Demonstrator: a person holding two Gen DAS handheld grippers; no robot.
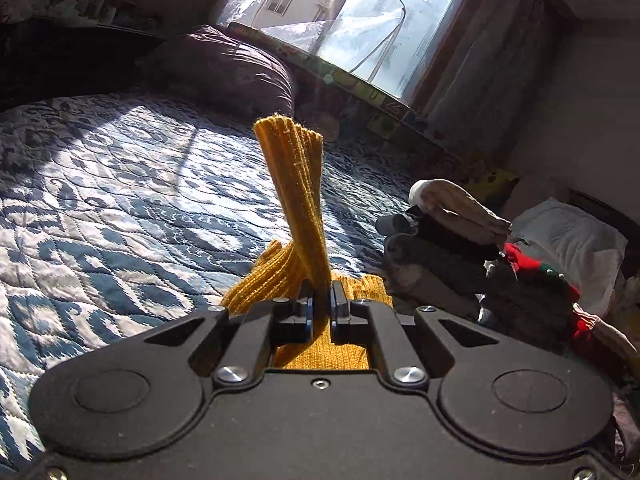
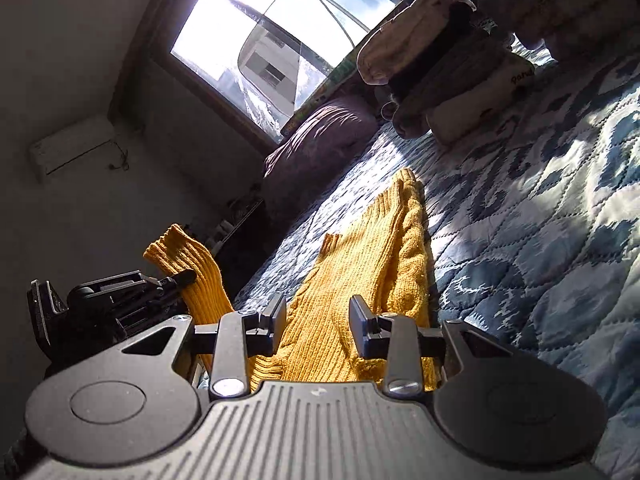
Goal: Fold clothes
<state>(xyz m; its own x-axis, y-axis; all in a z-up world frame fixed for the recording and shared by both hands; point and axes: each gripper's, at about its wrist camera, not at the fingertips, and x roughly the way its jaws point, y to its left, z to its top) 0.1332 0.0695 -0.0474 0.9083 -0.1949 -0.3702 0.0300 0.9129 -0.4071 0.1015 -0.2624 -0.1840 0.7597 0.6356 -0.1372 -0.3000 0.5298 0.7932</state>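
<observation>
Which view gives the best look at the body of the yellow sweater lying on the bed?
The right wrist view: the yellow sweater lies spread on the quilt beyond the open right hand-held gripper. The left wrist view shows mainly the sleeve pinched in the left hand-held gripper, hiding most of the body.

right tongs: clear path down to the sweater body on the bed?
Probably yes. The right tongs are open, hovering over the yellow sweater, with nothing between. The left tongs pinch the sleeve off to the side, clear of that path.
</observation>
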